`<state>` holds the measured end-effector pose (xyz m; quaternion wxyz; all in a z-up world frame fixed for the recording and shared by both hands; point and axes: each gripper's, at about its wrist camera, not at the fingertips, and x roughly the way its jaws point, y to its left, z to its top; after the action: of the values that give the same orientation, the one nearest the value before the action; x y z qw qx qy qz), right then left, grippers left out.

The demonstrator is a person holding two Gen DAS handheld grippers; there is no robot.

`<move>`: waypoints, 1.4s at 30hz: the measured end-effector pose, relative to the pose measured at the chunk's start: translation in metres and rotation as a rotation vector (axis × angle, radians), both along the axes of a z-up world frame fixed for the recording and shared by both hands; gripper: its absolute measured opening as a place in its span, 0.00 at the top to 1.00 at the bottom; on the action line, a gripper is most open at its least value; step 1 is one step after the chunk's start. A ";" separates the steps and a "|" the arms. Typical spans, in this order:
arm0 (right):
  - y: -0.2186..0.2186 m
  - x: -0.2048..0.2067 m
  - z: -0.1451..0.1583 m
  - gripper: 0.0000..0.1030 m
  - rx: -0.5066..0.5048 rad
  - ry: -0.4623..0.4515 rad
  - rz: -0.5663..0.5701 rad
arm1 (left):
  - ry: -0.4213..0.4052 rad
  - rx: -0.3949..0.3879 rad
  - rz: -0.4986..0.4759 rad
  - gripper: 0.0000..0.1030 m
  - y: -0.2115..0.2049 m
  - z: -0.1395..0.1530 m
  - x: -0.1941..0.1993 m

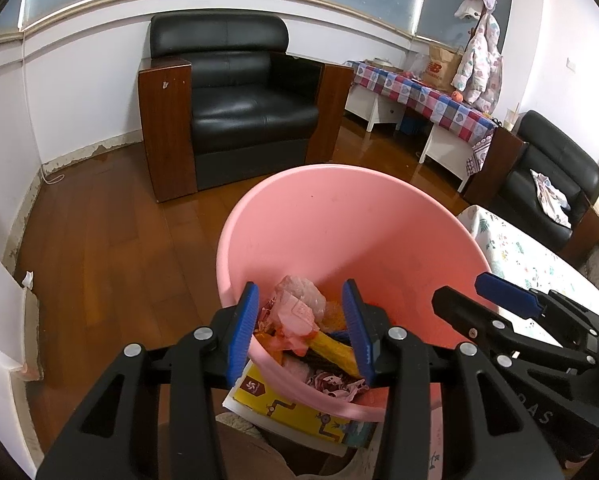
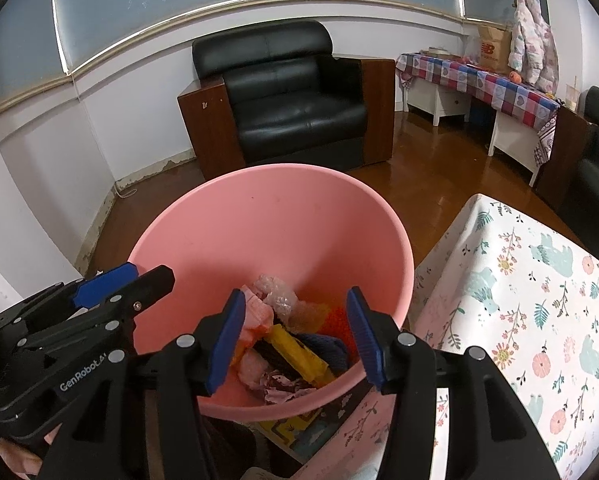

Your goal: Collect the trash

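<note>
A pink plastic bucket (image 1: pixel 339 220) stands just in front of both grippers; it also shows in the right wrist view (image 2: pixel 267 216). Inside lies a pile of trash (image 1: pixel 307 332): crumpled pink wrappers, clear plastic, a yellow packet, something dark blue and orange, also seen from the right (image 2: pixel 287 344). My left gripper (image 1: pixel 301 336) is open and empty over the bucket's near rim. My right gripper (image 2: pixel 295 338) is open and empty above the trash. Each gripper shows at the edge of the other's view.
A yellow printed book (image 1: pixel 295 416) lies under the bucket's near side. A table with a floral cloth (image 2: pixel 531 312) stands at the right. A black leather armchair (image 1: pixel 239 100) stands behind on the wooden floor. A checked-cloth table (image 1: pixel 427 92) stands far right.
</note>
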<state>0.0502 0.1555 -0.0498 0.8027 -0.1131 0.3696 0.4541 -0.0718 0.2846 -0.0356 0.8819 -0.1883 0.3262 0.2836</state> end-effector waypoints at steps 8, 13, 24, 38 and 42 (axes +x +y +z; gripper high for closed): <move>-0.010 -0.007 0.003 0.50 0.012 0.014 -0.018 | 0.002 0.006 -0.001 0.58 0.000 0.001 -0.001; -0.019 -0.013 0.009 0.50 0.038 0.002 -0.044 | -0.001 0.014 0.003 0.58 0.001 0.002 -0.002; -0.035 -0.023 0.020 0.50 0.056 -0.037 -0.067 | -0.012 0.037 -0.006 0.58 -0.006 0.012 -0.006; -0.046 -0.034 0.026 0.50 0.057 -0.072 -0.088 | -0.020 0.058 -0.019 0.58 -0.019 0.022 -0.008; -0.047 -0.035 0.027 0.50 0.057 -0.076 -0.090 | -0.027 0.059 -0.019 0.45 -0.022 0.024 -0.007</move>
<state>0.0156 0.1082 -0.0225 0.8385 -0.0907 0.3307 0.4234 -0.0786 0.2625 -0.0113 0.8941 -0.1631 0.3074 0.2820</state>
